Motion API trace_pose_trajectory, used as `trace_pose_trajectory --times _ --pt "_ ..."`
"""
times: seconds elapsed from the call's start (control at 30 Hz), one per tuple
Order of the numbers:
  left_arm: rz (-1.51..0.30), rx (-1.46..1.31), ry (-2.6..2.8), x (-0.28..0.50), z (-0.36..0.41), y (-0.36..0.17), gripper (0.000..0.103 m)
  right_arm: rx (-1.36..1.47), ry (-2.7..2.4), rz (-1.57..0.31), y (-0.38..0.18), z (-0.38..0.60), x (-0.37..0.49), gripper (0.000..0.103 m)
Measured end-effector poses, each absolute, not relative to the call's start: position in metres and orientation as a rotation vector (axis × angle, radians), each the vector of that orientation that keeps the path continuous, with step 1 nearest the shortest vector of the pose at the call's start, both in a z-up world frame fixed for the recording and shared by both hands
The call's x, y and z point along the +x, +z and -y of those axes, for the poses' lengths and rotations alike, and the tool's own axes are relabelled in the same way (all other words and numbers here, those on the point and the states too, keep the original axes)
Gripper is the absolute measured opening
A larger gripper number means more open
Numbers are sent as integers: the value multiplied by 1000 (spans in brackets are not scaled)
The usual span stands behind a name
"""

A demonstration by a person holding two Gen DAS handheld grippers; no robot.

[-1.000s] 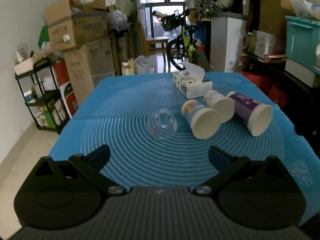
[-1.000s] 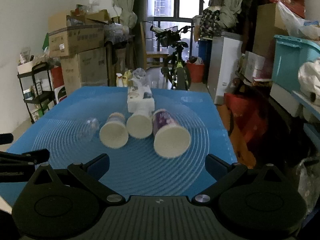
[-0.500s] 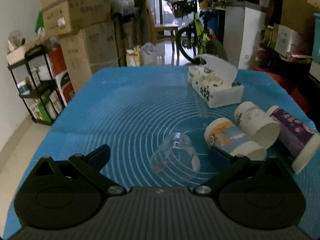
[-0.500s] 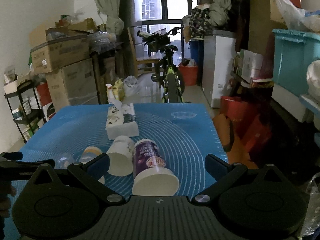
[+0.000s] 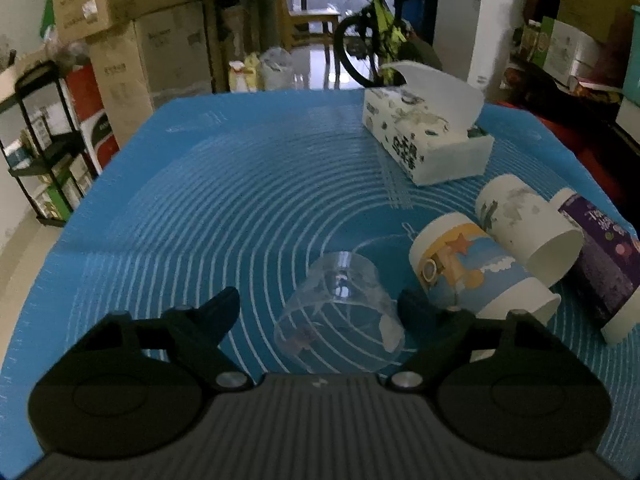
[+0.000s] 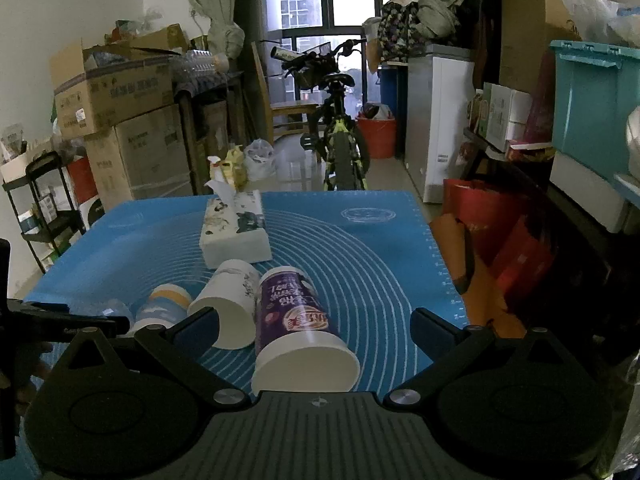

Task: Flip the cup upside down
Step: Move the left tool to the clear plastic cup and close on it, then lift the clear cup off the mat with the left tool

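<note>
Cups all on sides beside tissue box (image 5: 426, 140), none flipped. Left tongs (image 5: 318, 306) spread around clear cup (image 5: 340, 300); right tongs (image 6: 314, 326) spread around purple cup (image 6: 298, 328).

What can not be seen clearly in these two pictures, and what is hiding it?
- Clear plastic cup, left wrist view: its near rim is cut off by the left claw body; contact with the fingers cannot be told.
- Same cup, right wrist view: only a faint glimpse, too transparent to judge.
- Blue cartoon cup, right wrist view: mostly hidden behind the right claw finger.
- Purple cup, left wrist view: cut off by the frame edge.
</note>
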State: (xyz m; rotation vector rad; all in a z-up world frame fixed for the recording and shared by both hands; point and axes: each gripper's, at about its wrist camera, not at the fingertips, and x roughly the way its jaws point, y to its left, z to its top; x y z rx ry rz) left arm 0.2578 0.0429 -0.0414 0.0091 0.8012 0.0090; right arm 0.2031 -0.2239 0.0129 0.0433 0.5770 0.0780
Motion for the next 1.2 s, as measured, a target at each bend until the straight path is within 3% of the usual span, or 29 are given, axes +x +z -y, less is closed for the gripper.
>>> trace_pose_trajectory --times 0.17,0.53,0.83,1.2 --pt "-820 -31 -31 260 -45 -43 64 41 76 -577 12 224 204 101" --pt "-805 -26 -1 240 -45 -32 60 26 74 -577 10 226 201 101" --pt "-768 -31 -69 169 -26 -11 60 24 104 -592 11 216 169 101" --pt "-771 -41 -135 128 20 -28 60 34 124 -691 -13 211 126 101"
